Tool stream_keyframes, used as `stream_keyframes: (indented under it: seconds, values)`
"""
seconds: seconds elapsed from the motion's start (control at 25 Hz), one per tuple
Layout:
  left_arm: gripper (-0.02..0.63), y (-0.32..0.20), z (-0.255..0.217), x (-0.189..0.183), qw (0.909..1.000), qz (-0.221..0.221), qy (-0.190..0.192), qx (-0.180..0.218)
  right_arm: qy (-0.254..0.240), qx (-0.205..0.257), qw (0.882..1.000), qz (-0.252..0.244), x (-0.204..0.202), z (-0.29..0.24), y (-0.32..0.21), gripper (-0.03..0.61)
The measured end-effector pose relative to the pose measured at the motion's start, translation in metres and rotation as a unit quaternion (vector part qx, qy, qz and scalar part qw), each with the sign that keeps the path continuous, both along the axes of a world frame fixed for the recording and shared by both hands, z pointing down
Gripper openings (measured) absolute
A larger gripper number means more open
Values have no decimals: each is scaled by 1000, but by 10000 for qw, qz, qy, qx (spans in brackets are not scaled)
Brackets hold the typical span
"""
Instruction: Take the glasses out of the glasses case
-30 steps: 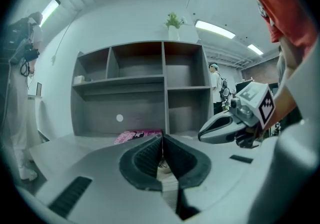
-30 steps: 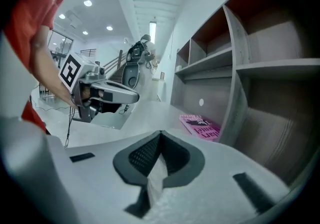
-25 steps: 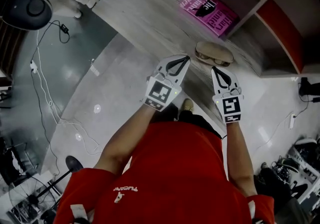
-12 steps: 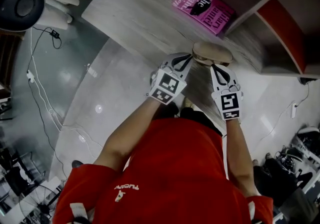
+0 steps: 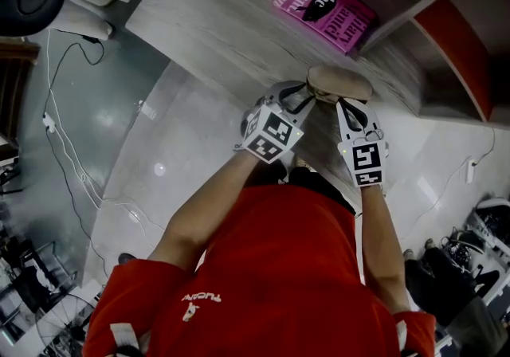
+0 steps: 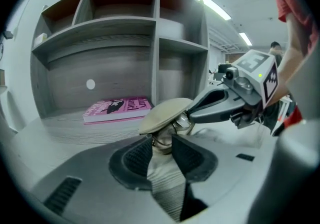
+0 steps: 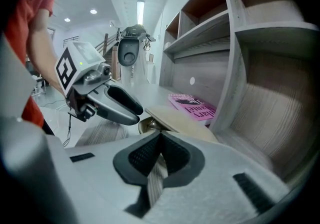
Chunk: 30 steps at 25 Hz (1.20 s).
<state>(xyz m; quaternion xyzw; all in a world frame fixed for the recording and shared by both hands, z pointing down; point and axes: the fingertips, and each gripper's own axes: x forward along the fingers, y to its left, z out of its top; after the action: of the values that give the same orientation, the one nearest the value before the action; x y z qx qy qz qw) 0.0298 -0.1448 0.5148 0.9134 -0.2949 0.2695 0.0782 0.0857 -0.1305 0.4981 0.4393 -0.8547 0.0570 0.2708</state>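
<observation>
Glasses (image 6: 182, 119) still in the glasses case (image 6: 165, 113); left hand-held gripper (image 6: 162, 140) just opening around them, right hand-held gripper (image 7: 160, 134) closed, empty.

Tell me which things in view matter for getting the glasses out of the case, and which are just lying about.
Job: glasses case, lid up; glasses inside it; left gripper, jaws just opening, glasses at their tips, not gripped; right gripper, shut, beside the case.
Lying about: pink book; shelf unit; floor cables.
</observation>
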Motion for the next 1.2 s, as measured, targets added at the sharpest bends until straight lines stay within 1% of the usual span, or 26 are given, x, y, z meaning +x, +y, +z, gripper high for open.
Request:
stream_keyframes:
  seconds: [0.16,0.32,0.48,0.6,0.76,0.92,1.04,1.12,1.2]
  values:
    - [114,5,7,7,9993,280,-215,-76,26,-9,10000,-15,-1,0,-5,6]
    - [114,5,13,9,9986,359,-342,-173,42,51,10000,-53,-2,-3,-11,6]
    - [112,4,15,11,9981,434,-390,-217,127,78,9998,-109,-3,-3,-19,6]
    - [112,4,17,12,9977,475,-410,-247,259,45,9995,-194,-4,-1,-26,20]
    - [112,5,16,12,9974,512,-422,-279,490,-116,9980,-377,-2,4,-36,58]
    - [112,5,16,11,9972,534,-430,-299,674,-308,9945,-734,-1,9,-41,104]
    - [112,6,16,11,9970,553,-433,-316,626,-584,9895,-1167,-3,11,-40,133]
    - [112,5,16,12,9969,566,-437,-319,657,-812,9827,-1531,-4,16,-38,142]
    - [112,5,17,12,9969,576,-442,-316,817,-983,9737,-1888,-5,21,-36,150]
